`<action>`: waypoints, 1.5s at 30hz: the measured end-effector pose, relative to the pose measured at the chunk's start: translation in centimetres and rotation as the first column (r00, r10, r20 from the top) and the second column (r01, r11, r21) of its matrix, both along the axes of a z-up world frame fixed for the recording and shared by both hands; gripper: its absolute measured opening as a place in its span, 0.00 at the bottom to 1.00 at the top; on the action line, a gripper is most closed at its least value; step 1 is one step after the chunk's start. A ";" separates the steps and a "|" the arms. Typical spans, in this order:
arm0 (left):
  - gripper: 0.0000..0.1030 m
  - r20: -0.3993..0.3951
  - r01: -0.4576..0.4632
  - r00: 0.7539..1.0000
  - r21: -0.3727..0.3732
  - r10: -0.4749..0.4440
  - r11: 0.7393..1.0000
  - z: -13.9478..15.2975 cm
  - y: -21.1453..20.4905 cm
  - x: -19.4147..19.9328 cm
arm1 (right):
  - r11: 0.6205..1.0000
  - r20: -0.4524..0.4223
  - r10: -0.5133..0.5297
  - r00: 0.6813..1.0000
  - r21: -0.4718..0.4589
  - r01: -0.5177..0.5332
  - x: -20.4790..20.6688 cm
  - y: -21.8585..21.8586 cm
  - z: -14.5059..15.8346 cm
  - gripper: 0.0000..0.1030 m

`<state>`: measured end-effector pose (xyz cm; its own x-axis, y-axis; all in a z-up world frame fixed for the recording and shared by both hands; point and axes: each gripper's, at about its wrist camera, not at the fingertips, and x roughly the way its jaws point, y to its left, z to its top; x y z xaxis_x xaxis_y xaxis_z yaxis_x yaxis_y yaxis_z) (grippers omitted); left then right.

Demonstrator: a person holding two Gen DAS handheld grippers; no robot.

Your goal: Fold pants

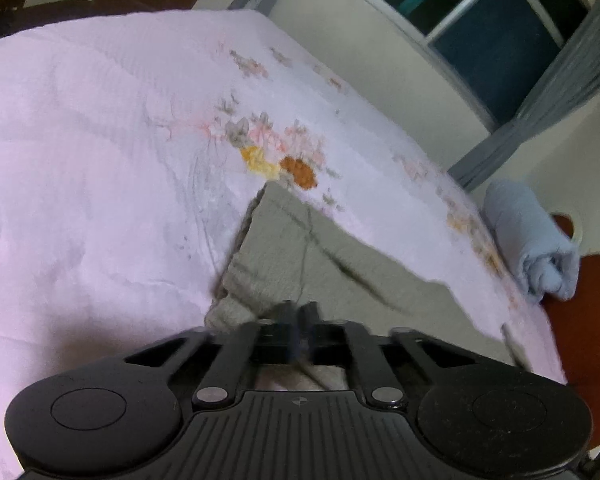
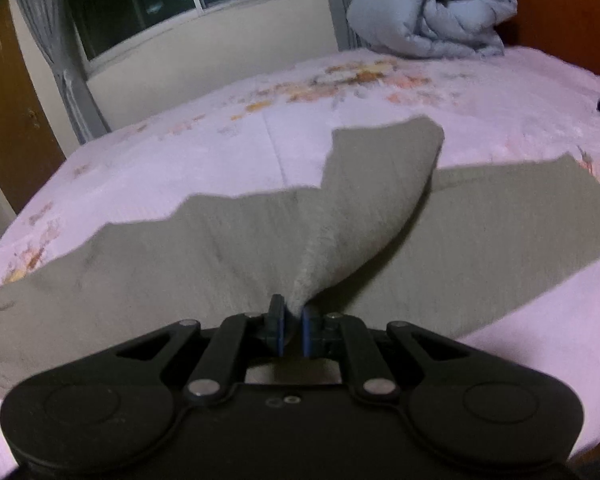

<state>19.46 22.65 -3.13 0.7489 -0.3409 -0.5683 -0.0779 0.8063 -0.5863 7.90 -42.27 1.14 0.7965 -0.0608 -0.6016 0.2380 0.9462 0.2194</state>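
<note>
Both grippers are seen closed on the pants. From the right wrist view, the right gripper [image 2: 293, 330] is shown with its blue pads [image 2: 279, 330] pressed together on a gathered fold of the grey-green pants [image 2: 204, 248], and a cone of fabric is drawn up from the jaws toward a raised corner of cloth near the middle of the picture. The rest of the pants is spread flat across the bed [image 2: 180, 152], reaching from the lower left edge of the picture to the right side.

From the left wrist view, the left gripper [image 1: 299, 314] is seen with its fingers brought together on an edge of the pants [image 1: 340, 256]; the fingertips are blurred, so the exact hold is hard to make out, but cloth is seen bunched right at the tips. A wedge of the fabric is stretched away from the jaws, with a dark crease running across it.

The bed is covered with a pale pink sheet printed with orange and yellow flowers [image 1: 284, 164]. A rolled light-blue quilt [image 2: 432, 12] is laid at the far end of the bed, well apart from the pants, against a reddish-brown headboard [image 2: 560, 4]. A dark window [image 1: 496, 36] with grey curtains [image 2: 60, 48] is seen beyond the bed.
</note>
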 end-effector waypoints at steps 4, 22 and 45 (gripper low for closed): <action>0.01 -0.023 -0.029 0.999 -0.018 0.029 0.999 -0.6 1.2 -0.8 | 1.000 -0.007 0.010 1.000 -0.013 -0.010 0.0 0.0 -0.3 0.00; 0.02 -0.072 -0.042 0.997 -0.087 0.036 0.995 -2.7 -2.5 0.4 | 0.999 -0.048 -0.012 0.999 0.034 0.014 0.1 -0.6 -2.6 0.06; 0.48 -0.042 -0.178 0.984 -0.128 0.174 0.976 -1.5 -2.8 -1.3 | 0.998 -0.044 -0.026 0.999 0.064 0.029 0.2 -1.1 -2.3 0.13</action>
<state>18.20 19.84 -4.61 0.7868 -0.2779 -0.5511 -0.2316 0.6948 -0.6809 8.11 -43.34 -1.12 0.7682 -0.0420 -0.6389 0.2742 0.9233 0.2689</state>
